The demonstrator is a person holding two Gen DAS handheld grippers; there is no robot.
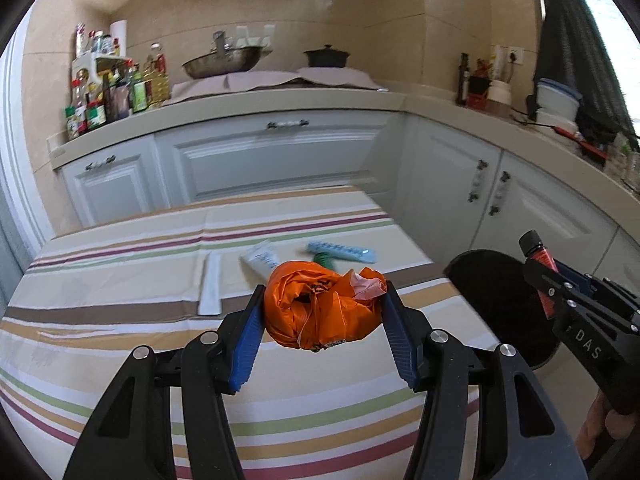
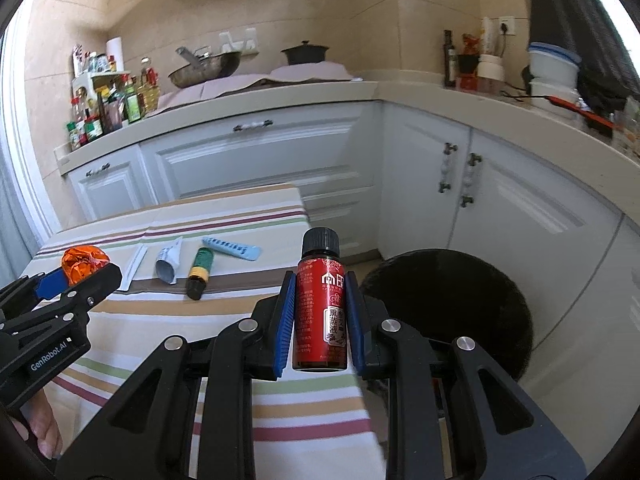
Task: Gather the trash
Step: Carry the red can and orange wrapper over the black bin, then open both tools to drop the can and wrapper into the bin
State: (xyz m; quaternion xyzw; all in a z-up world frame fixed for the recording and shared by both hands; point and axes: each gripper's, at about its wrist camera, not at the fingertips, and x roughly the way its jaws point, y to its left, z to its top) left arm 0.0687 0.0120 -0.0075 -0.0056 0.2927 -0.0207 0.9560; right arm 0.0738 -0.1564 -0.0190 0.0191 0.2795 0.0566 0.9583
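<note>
Entry, as I logged it from the remote station: two grippers, both loaded. My right gripper [image 2: 320,312] was clamped on one red glass bottle with a black cap [image 2: 320,304], held upright, long axis vertical, lifted off the table near its right edge. One black round bin [image 2: 452,304] stood on the floor just to the right of and below that bottle, mouth up; I judged the coming move to be a short carry rightward and a release over the bin's mouth, and the right gripper was plainly the nearer of the two to it. My left gripper [image 1: 324,312] was closed on one crumpled orange plastic bag [image 1: 320,308], pinched between the blue pads [image 1: 246,340], held over the striped tablecloth [image 1: 120,248]; from it the bin lay to the right, with the right gripper in between. Still lying on the table, counted: one white squeezed tube [image 2: 170,262], one small bottle with a green label and dark cap [image 2: 200,268] on its side, long axis running toward me, one pale blue blister strip [image 2: 232,248], one white folded paper slip [image 1: 212,288]. Four pieces of trash uncollected, two in hand, by my reckoning. Counter behind: one wok [image 1: 222,62], one dark lidded pot [image 1: 326,56], a cluster of condiment bottles [image 1: 108,96], not counted individually.
</note>
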